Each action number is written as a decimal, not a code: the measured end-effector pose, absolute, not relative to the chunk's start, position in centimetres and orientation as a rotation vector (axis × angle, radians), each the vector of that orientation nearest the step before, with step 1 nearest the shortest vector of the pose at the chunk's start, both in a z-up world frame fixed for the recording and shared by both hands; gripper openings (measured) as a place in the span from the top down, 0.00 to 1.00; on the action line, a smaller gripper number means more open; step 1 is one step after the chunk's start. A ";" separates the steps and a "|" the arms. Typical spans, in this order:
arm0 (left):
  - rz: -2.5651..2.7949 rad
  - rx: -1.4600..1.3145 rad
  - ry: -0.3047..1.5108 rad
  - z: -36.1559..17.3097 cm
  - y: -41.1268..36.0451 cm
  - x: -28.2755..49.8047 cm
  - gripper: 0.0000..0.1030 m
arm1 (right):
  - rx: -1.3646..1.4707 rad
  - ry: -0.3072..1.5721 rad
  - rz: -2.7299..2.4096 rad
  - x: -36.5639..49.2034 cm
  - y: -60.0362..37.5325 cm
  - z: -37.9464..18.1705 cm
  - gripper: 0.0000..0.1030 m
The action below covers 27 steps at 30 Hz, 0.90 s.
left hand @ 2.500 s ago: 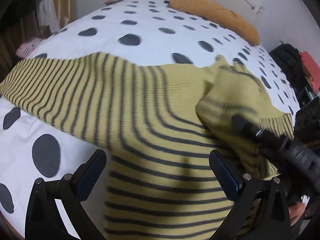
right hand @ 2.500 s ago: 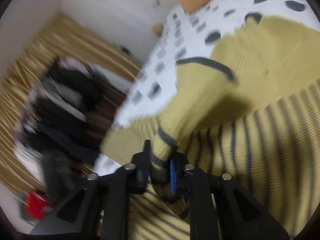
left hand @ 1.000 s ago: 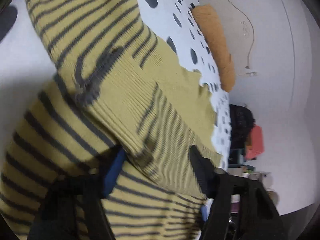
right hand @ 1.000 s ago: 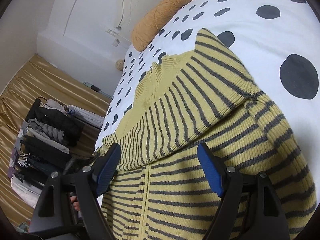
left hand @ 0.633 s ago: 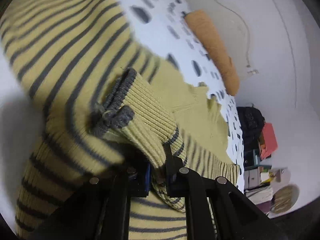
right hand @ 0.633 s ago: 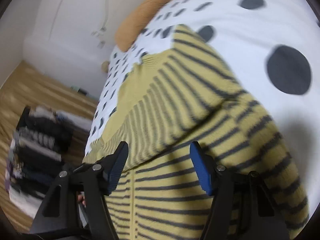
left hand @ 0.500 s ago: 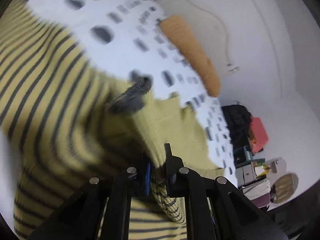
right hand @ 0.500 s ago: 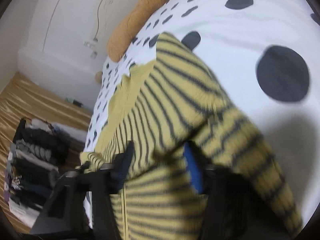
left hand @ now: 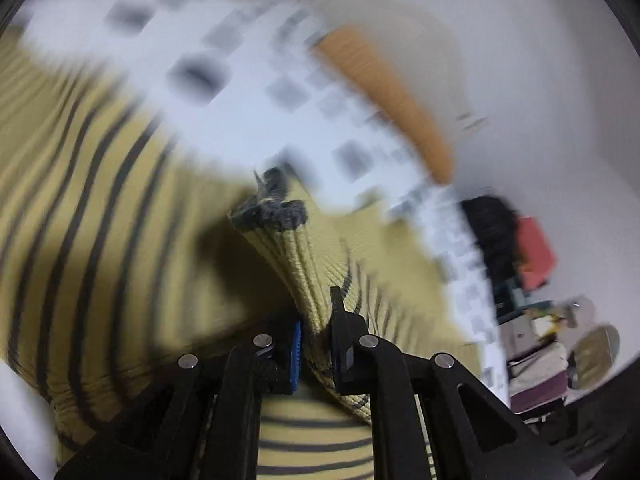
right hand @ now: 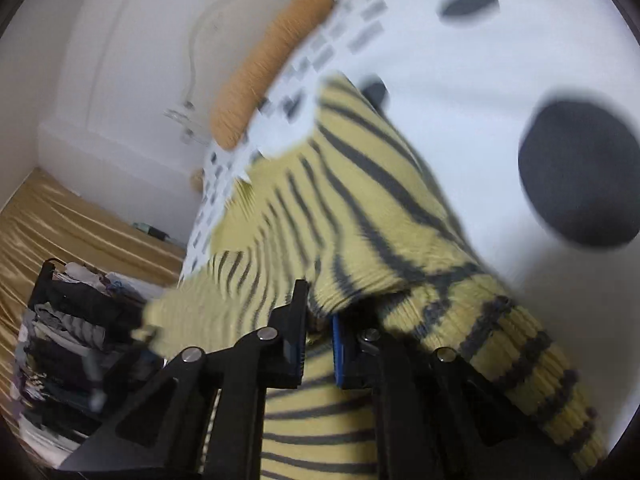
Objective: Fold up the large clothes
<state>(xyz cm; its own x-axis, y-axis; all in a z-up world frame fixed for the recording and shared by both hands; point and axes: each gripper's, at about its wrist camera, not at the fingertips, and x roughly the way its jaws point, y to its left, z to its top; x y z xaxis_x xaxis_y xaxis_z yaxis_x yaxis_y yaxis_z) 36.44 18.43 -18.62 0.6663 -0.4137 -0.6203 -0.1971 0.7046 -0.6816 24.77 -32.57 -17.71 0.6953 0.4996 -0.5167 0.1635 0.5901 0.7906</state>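
- No brand, label or writing could be read anywhere; both views were smeared by motion.
- My left tongs (left hand: 316, 334) were clenched on a fold of the sweater (left hand: 100, 240), the ribbed yellow knit pinched between the blue pad and the black one, with the grey-edged cuff (left hand: 276, 210) standing up just beyond the tips.
- The sweater was a mustard-yellow rib knit with thin dark grey stripes, and it lay on the bed over the white cover with dark spots (left hand: 248, 92).
- An orange pillow (left hand: 384, 92) lay at the far end of the bed, against the white wall.
- My right tongs (right hand: 320, 326) were clamped on a bunched, striped fold of the sweater (right hand: 360, 216); their jaws had just been closing, with the knit between them.
- To the right of that grip a striped ribbed band (right hand: 532, 360) trailed along the cover (right hand: 460, 80).
- A second earlier both tongs had stood wide over the flat sweater; since then each had shut on a raised fold, and the cuff had come up off the body.
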 end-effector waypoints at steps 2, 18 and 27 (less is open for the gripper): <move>-0.163 -0.879 0.833 -20.2 19.5 35.9 0.89 | 0.940 0.806 0.234 24.6 -32.6 -17.2 0.82; -0.126 -0.767 0.818 -19.6 18.4 34.6 0.87 | 0.622 0.875 0.009 35.1 -34.6 -12.6 0.68; -0.133 -0.752 0.796 -19.8 18.3 34.3 0.87 | 0.484 0.970 0.022 39.5 -36.0 -12.6 0.37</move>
